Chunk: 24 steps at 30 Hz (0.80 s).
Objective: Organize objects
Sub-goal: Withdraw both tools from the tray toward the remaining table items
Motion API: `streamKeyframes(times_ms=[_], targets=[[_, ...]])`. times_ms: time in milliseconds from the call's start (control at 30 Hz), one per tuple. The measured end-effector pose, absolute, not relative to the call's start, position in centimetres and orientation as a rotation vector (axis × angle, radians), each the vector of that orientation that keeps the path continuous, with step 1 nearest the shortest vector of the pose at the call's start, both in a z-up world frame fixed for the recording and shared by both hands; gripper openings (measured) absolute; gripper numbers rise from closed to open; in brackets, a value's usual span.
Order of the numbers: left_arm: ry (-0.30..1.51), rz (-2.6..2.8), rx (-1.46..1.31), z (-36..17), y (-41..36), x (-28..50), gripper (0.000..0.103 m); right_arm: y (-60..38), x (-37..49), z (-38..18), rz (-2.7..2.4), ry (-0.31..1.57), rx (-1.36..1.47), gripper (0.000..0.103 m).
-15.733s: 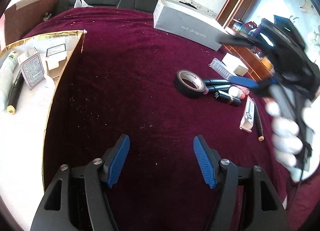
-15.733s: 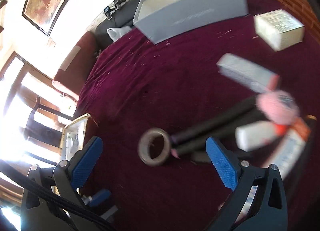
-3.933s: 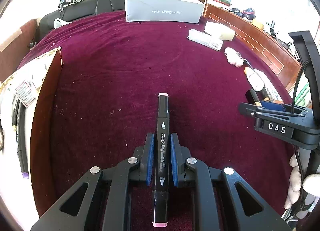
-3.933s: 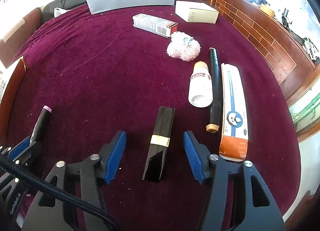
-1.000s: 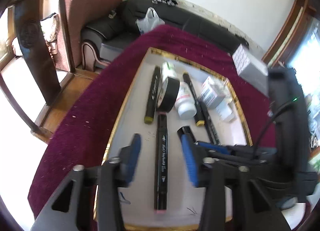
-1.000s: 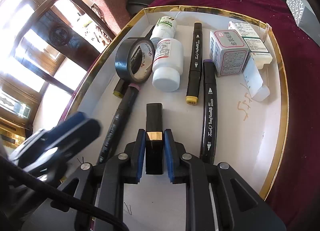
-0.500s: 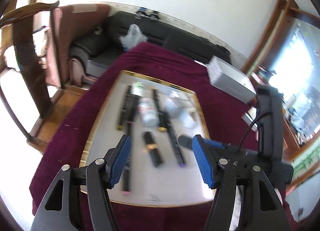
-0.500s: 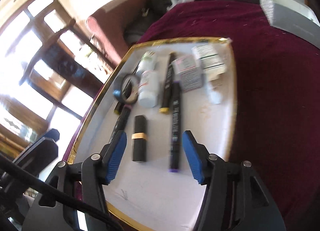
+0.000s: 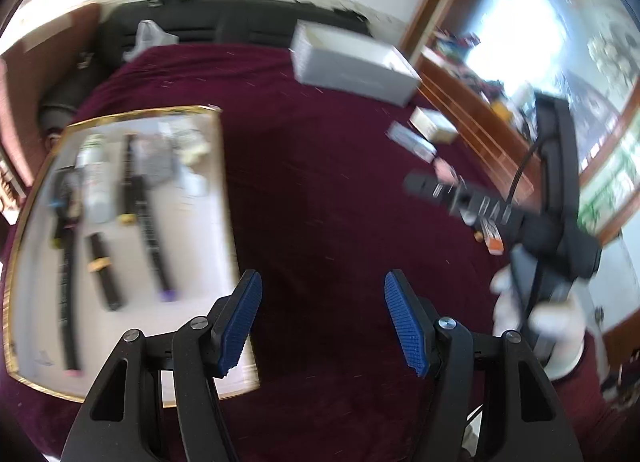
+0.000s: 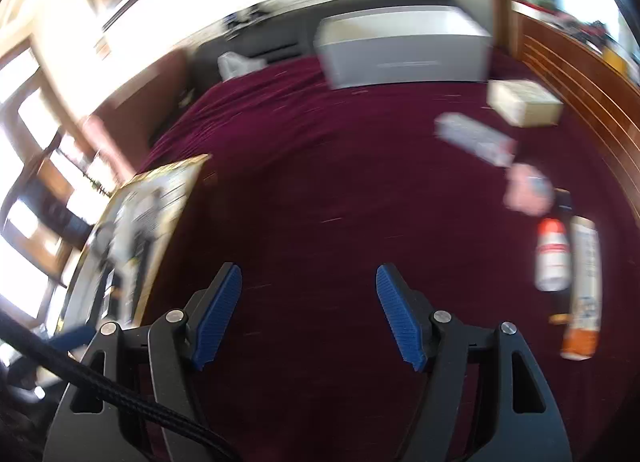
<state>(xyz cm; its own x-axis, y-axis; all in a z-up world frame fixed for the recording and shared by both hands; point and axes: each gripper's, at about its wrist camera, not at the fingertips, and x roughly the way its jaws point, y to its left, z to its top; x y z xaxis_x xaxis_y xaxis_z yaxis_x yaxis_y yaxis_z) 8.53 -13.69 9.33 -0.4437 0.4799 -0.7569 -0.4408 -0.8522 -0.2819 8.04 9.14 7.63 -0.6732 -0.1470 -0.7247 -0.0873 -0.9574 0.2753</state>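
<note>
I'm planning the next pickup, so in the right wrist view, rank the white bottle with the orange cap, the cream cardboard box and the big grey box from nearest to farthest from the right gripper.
1. White bottle with the orange cap, lying at the right.
2. Cream cardboard box, farther up on the right.
3. Big grey box, at the cloth's far edge.

The right gripper has nothing between its opening jaws.

Bare maroon cloth (image 10: 320,190) between gold-rimmed tray (image 9: 224,190) and scattered items (image 10: 552,258) at right

The right gripper (image 10: 308,308), jaws opening and empty, hangs over maroon cloth (image 10: 340,182) beside the gold-rimmed tray (image 10: 168,198).
</note>
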Motion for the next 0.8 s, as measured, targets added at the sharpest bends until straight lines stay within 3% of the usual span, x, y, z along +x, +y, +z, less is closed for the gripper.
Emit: streamKeyframes(times_ms=[367,633,700,800], targets=[[0.104,2.234,-1.308,3.9,-5.4,5.2,0.058,26.5,3.9,6.6,-2.838,-0.933,1.296,0.070],[0.110,2.277,-1.315,2.4,-5.6,4.1,0.058,29.0,-2.0,2.8,-2.751,-0.966,1.476,0.070],[0.120,2.278,-1.305,2.3,-5.4,4.1,0.062,28.1,-2.9,1.7,-2.668,-0.934,1.548,0.071],[0.095,2.268,-1.284,2.2,-5.7,4.4,0.068,25.5,-1.5,2.6,-2.432,-0.949,1.389,0.071]])
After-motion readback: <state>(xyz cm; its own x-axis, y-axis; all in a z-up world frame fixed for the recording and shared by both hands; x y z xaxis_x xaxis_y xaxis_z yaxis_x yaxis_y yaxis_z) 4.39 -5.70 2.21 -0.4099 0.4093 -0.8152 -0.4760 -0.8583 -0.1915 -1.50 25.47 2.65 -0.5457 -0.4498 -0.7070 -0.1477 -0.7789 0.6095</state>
